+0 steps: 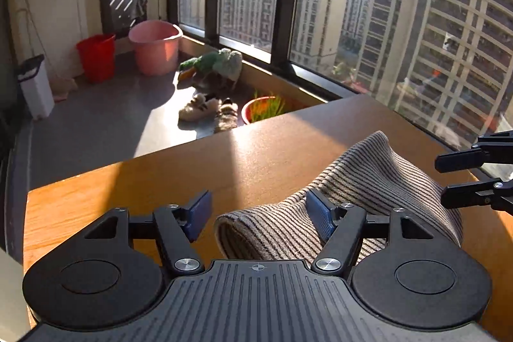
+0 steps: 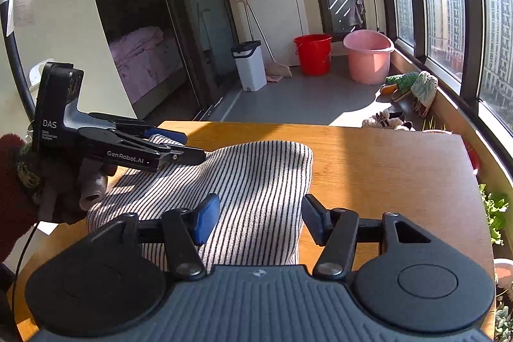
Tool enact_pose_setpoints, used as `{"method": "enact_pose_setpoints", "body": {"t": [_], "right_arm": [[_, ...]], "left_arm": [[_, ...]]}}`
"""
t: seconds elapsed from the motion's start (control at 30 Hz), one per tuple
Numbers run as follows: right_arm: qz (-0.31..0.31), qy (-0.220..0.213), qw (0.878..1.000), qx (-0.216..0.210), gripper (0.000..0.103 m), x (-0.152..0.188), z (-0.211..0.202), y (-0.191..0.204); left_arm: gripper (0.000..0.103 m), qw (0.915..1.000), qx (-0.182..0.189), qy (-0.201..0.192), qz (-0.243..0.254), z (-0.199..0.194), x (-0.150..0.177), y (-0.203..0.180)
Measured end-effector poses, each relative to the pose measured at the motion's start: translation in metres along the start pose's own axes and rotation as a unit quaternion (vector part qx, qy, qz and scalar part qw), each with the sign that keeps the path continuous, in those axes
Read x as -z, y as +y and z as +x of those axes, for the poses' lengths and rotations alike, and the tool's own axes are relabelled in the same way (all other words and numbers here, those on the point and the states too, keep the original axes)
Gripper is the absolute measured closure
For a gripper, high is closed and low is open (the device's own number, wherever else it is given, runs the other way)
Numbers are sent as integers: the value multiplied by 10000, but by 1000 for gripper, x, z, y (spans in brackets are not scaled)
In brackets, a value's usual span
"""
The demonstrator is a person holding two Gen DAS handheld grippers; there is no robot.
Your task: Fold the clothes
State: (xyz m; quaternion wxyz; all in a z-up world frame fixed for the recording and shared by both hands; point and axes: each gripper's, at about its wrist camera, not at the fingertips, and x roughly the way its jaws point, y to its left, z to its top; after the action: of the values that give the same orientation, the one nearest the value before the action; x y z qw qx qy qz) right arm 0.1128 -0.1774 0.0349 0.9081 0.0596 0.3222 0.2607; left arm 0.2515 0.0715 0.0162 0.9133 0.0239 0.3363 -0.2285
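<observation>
Left wrist view: your left hand-held gripper (image 1: 258, 215) was wide open, holding nothing, with the striped garment (image 1: 352, 181) on the counter (image 1: 144, 181) between its fingers and off to the right. Garment's long axis ran near-left to far-right. Right hand-held gripper (image 2: 261, 220) also gaped empty, straddling the garment's near right edge. Both looked equally close; I'd judge either could pinch an edge next.
</observation>
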Motion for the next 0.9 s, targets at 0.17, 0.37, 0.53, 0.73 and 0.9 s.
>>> {"method": "enact_pose_setpoints", "body": {"t": [0.17,0.37,0.53,0.73,0.9], "right_arm": [[1343,612,9759,-1606,33,38,-20,-5],[2404,825,9610,-1087,40,54,15,-32],[2420,642,9656,-708,42,29,33,-58],[1484,370,9882,-14,41,-12,50,-55],[303,241,9978,535,40,-30,51,-27]], "left_arm": [[25,9972,356,-10,-654,4,11,23],[29,9854,887,114,-1447,0,28,38],[30,9757,1194,301,-1811,-13,46,34],[23,9588,1934,533,-2014,-21,70,-5],[19,9524,2331,561,-1884,-26,83,-34]]}}
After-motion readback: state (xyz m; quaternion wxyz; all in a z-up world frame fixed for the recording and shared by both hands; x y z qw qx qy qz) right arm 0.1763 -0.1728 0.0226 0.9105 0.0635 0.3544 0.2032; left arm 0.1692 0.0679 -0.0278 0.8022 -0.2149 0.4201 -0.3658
